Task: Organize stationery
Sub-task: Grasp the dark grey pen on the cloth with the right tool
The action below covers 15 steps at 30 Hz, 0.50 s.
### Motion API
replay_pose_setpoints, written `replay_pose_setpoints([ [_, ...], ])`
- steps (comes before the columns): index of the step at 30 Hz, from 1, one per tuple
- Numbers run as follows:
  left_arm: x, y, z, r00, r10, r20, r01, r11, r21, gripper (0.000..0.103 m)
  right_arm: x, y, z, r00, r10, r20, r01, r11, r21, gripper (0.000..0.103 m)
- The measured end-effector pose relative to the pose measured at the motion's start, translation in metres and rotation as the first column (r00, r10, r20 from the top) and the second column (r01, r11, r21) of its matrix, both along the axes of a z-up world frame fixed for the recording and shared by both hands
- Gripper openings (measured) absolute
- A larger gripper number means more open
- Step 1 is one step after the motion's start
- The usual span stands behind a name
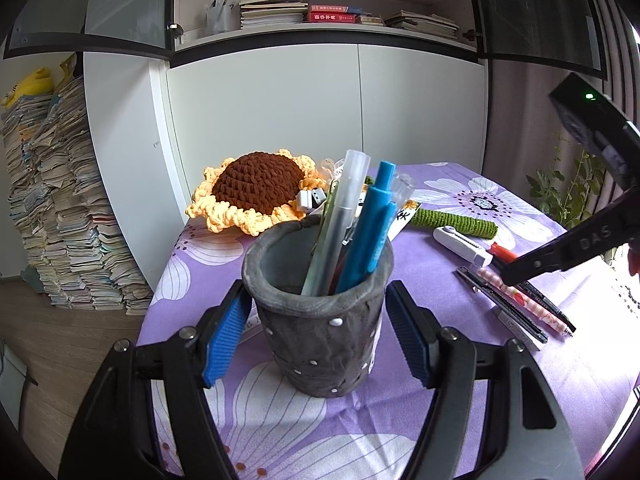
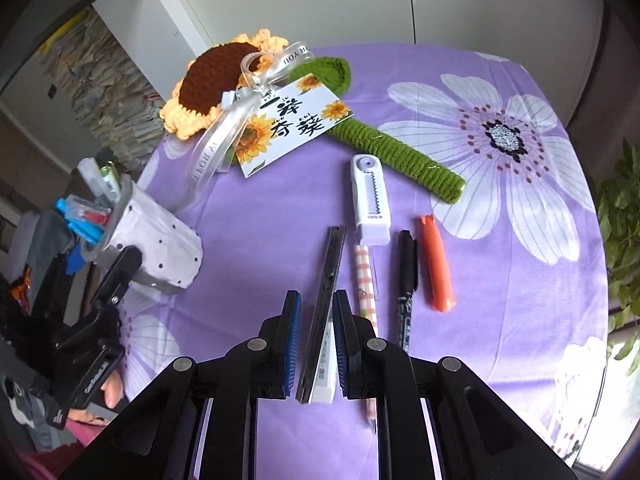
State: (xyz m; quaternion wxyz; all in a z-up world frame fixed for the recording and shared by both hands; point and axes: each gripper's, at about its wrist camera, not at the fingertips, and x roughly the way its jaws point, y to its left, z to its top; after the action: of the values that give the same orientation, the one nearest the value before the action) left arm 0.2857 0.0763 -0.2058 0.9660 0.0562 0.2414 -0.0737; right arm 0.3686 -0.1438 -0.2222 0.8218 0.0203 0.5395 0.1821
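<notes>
My left gripper (image 1: 316,336) stands spread around the pen holder (image 1: 320,312); my right gripper (image 2: 316,344) straddles the black utility knife (image 2: 326,292), pads not visibly pinching it

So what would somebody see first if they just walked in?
Probably the big crocheted sunflower at the table's far left, its green stem stretching right. Then the grey cup crammed with pens, between the open left tongs. The right tongs straddle a black knife among loose pens.
</notes>
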Motion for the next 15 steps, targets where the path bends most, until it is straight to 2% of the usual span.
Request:
replay_pose_setpoints([
  [8,0.000,-0.001,-0.001,1.000,-0.005,0.002,0.005,1.000,-0.002,0.069,0.025,0.019,-0.019,0.998,0.007,-0.060,-0.011,0.998,-0.069,0.015],
  [15,0.000,-0.003,-0.001,1.000,-0.006,0.002,0.006,1.000,-0.002,0.069,0.036,0.023,-0.020,0.998,-0.007,-0.057,0.001,0.995,-0.100,0.015],
])
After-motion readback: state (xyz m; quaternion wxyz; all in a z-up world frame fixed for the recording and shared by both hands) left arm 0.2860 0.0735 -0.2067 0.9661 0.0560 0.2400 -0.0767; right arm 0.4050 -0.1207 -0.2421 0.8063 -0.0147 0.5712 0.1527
